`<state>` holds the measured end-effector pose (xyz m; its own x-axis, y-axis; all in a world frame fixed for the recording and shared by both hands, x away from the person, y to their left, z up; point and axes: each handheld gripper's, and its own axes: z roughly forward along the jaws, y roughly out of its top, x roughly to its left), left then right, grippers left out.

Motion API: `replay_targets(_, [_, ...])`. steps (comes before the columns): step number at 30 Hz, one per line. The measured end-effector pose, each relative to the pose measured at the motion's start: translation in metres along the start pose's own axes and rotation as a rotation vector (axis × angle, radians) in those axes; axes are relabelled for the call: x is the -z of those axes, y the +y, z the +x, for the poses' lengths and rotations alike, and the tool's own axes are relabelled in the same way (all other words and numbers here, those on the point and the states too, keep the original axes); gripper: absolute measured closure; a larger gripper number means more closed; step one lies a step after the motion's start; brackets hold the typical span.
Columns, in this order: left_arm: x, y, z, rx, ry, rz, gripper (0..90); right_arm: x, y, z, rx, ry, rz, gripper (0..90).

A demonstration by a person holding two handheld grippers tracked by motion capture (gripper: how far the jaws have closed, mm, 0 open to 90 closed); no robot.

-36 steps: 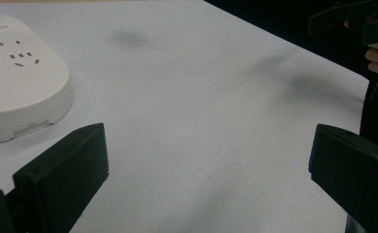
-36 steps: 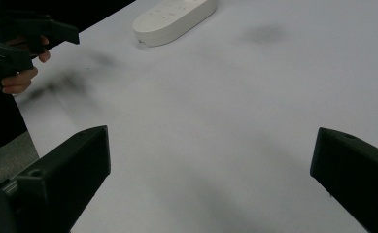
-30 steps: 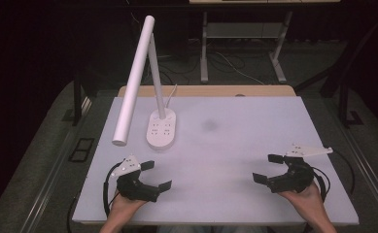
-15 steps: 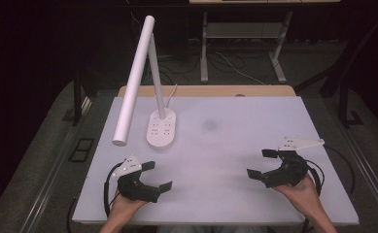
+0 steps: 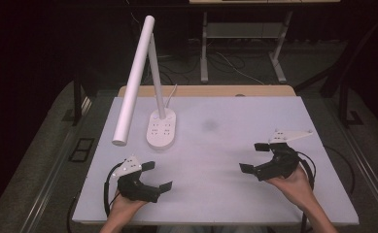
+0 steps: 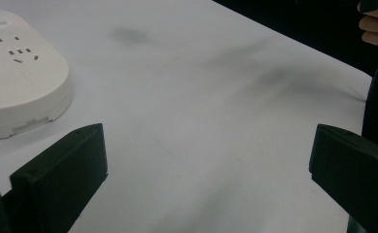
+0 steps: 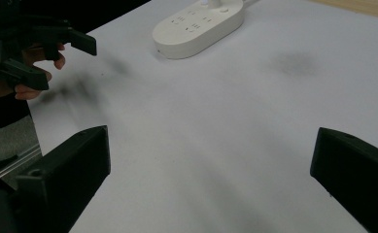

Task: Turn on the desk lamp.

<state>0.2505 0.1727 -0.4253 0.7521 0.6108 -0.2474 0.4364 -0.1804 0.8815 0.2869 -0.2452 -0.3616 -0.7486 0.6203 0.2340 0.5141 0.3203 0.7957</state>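
Observation:
A white desk lamp stands on the white table (image 5: 225, 204) at the back left. Its oval base (image 5: 162, 129) carries several sockets, and its long tube head (image 5: 135, 77) slants down to the left. My left gripper (image 5: 157, 175) rests open near the front left edge, with nothing between its jaws. In the left gripper view the left gripper (image 6: 206, 160) faces bare table, with the lamp base (image 6: 16, 92) at the upper left. My right gripper (image 5: 252, 158) is open and empty at the front right. The right gripper view looks past the right gripper (image 7: 211, 165) toward the lamp base (image 7: 201, 26).
A faint dark smudge (image 5: 209, 125) marks the table's middle. A wooden strip (image 5: 206, 91) runs along the back edge. Table legs and cables (image 5: 235, 63) lie on the dark floor beyond. The left gripper (image 7: 31, 48) and its hand appear far off in the right gripper view.
My right gripper has shifted a little to the left and toward the table's middle, still open. The left gripper has barely moved.

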Motion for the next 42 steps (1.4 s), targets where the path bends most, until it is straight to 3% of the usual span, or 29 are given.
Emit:
replay_targets(15, [0.001,0.0,0.0,-0.002,-0.002,-0.001,0.0,-0.023,0.033,-0.002,0.039,0.006,0.032,0.6])
replay_targets(42, [0.001,0.0,0.0,-0.001,-0.003,-0.001,0.0,-0.066,0.063,-0.006,0.055,0.038,0.098,0.6])
